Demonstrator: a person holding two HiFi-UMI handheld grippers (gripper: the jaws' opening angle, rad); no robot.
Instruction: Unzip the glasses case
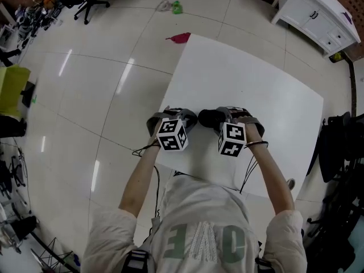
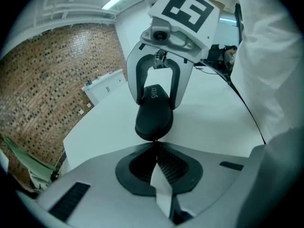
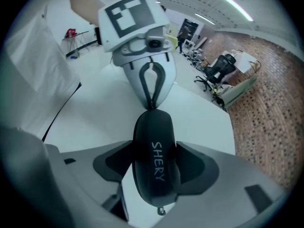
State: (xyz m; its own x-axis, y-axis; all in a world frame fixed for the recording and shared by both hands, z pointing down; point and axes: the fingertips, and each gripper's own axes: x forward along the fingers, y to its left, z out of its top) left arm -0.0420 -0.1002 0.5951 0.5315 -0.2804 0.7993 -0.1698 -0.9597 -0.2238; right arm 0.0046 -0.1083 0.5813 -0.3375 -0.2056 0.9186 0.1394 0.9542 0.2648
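Observation:
A black glasses case (image 1: 209, 118) marked SHERY (image 3: 156, 165) is held over the white table between my two grippers. My right gripper (image 3: 154, 148) has the case lengthwise between its wide-set jaws, with a pad against each side. From the left gripper view, that right gripper (image 2: 158, 102) straddles the case (image 2: 154, 120) from above. My left gripper (image 2: 156, 144) is shut, pinching a small piece at the case's near tip. That piece is too small to tell whether it is the zipper pull. A small metal ring (image 3: 161, 211) hangs at the case's other end.
The white table (image 1: 256, 90) has its near edge just behind my hands and its left edge close to the left gripper (image 1: 193, 118). A white cabinet (image 1: 318, 16), an office chair (image 1: 91, 1) and a pink item (image 1: 181, 37) are on the floor around it.

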